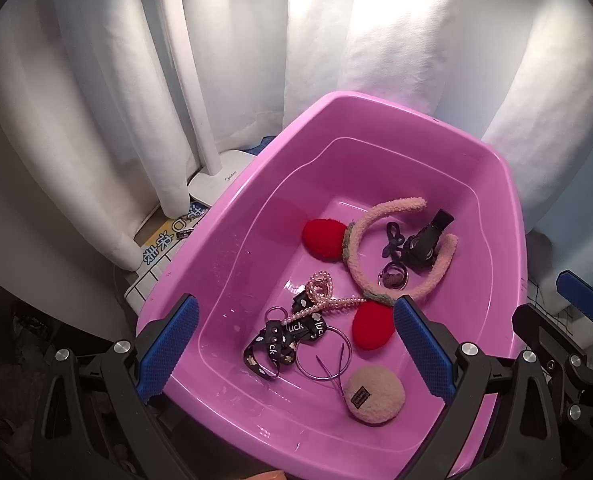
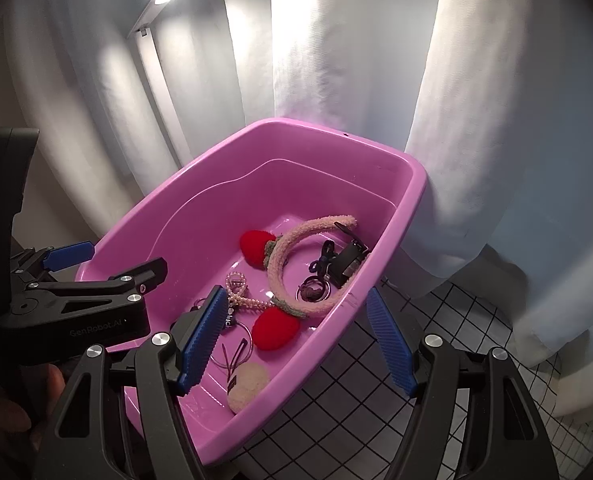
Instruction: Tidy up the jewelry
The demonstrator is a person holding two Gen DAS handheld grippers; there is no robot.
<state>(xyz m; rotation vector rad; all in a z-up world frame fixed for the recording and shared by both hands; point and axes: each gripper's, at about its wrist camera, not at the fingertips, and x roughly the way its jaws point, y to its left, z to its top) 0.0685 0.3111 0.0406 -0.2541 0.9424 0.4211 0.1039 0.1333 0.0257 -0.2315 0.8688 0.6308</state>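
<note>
— Nearest the cameras? 
— Left gripper (image 1: pixel 296 350), jaws spread wide, nothing held, hanging over the near end of the pink tub (image 1: pixel 232 216). Right gripper (image 2: pixel 296 342), jaws wide too and empty, straddling the tub's right rim, one blue pad inside and one outside.

— And in the tub? 
— Jewelry and hair things loose on the bottom. At the near end, a beige fuzzy puff (image 1: pixel 374 395), a thin hoop (image 1: pixel 323 354) beside it, a black printed strap (image 1: pixel 280 340) to the left. Further in, a pearl strand (image 1: pixel 328 300) and a fuzzy pink headband (image 1: pixel 380 236) with two red pompoms (image 1: pixel 322 240), one near, one far. Inside the headband's curve, a black clip (image 1: pixel 424 246), a dark cord (image 1: pixel 392 240), a small ring piece (image 1: pixel 393 278).

— Under the tub? 
— Surface (image 2: pixel 448 320) with a black grid on white, showing to the right. On the left, a printed sheet with blue characters (image 1: pixel 158 246) and a white lamp base (image 1: pixel 220 180), its post rising upward.

— Behind? 
— White curtain (image 1: pixel 416 40) in heavy folds right across the back, brightly lit in patches, touching the tub's far rim on the right.
</note>
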